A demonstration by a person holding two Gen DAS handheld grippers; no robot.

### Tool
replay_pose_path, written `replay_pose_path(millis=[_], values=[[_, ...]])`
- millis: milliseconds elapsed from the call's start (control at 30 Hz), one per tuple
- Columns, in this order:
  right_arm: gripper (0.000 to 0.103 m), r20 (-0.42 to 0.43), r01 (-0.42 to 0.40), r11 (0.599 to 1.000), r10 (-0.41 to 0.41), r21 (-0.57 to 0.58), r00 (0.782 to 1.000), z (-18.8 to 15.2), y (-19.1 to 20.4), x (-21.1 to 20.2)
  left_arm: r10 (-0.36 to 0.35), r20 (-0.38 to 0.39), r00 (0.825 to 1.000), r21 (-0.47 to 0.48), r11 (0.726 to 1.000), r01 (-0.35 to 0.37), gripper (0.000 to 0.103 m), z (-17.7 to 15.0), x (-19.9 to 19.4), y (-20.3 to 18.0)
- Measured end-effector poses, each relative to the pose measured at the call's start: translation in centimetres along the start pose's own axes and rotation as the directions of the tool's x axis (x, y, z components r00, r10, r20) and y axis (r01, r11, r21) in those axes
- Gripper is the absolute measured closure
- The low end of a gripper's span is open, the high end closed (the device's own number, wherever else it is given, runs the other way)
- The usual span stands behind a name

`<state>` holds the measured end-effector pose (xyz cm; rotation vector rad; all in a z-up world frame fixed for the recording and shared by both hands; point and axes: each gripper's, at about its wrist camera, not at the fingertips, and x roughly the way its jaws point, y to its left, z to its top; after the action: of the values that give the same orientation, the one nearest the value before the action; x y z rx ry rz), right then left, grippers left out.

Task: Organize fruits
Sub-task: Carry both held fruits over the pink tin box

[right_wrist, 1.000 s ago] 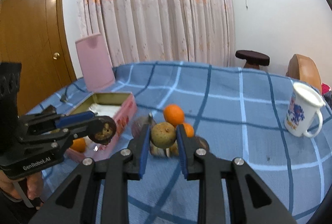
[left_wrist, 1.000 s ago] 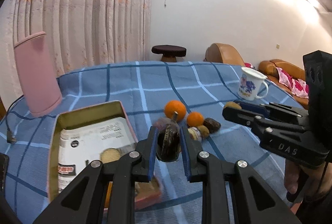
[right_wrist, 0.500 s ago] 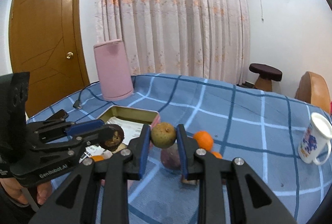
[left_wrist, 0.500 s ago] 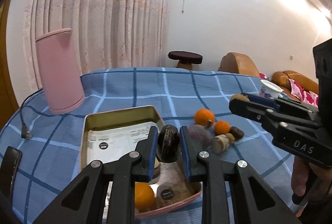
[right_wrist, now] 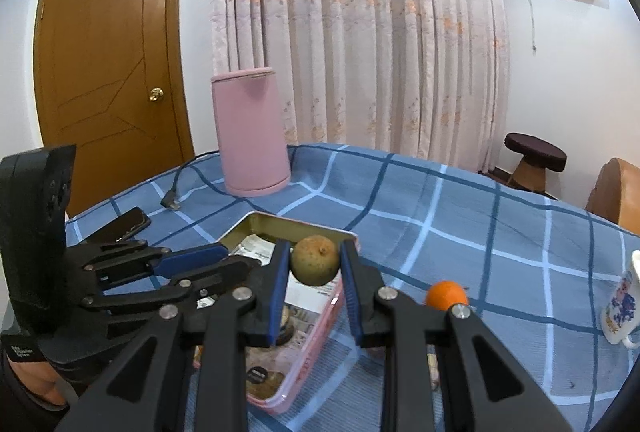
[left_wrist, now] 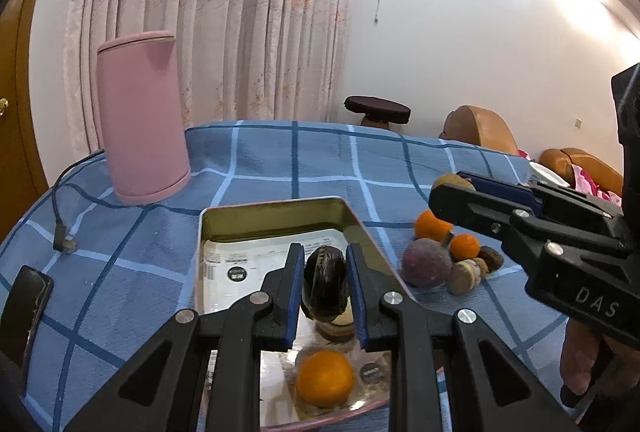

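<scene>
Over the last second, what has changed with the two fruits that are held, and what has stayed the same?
Both hand-held grippers carried their fruit from above the pile on the cloth toward the tin box. The left hand-held gripper now holds the dark fruit over the box; the right hand-held gripper holds the brownish-green fruit above its near edge. Both grips are unchanged, nothing was released, and the pile stayed put.

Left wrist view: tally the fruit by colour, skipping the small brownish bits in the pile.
Orange fruit: 3
Purple fruit: 1
Dark fruit in left gripper: 1
Green-brown fruit in right gripper: 1
Total: 6
</scene>
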<state>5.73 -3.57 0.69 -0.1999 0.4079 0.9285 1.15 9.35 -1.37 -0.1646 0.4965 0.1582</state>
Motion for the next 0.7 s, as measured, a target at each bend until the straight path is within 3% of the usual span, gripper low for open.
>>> replay_pose_path(millis=[700], values=[[0.075,-0.094,-0.037,0.999,0.037,0.002,0.995,-1.4,1.4,4.9,0.041,-0.054,0.998,-0.044,0.998,-0.043,0.080,-1.0,1.8,3.1]])
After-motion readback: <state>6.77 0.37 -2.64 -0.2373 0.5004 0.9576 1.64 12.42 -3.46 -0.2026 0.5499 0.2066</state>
